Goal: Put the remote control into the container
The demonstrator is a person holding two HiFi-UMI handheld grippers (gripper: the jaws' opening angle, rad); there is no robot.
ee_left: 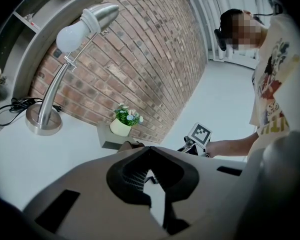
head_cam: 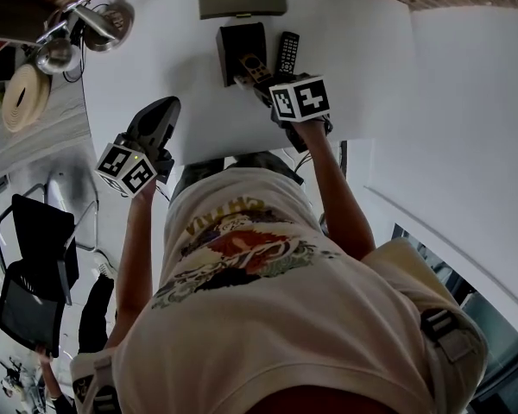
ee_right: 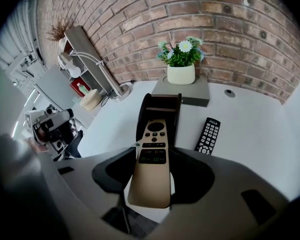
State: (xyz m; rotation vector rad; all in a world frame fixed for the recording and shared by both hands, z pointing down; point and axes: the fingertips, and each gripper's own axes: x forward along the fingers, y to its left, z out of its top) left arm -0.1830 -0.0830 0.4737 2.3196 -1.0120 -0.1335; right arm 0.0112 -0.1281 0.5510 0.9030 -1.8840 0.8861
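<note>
Remote control [ee_right: 151, 164] before container [ee_right: 160, 103], black remote [ee_right: 208, 135] beside

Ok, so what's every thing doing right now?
gold remote: gripped in right tongs, aimed at box.
right tongs: shut on gold remote.
left tongs: shut, empty.
box: upright, open.
black remote: lying flat beside box.
lamp: off.
</note>
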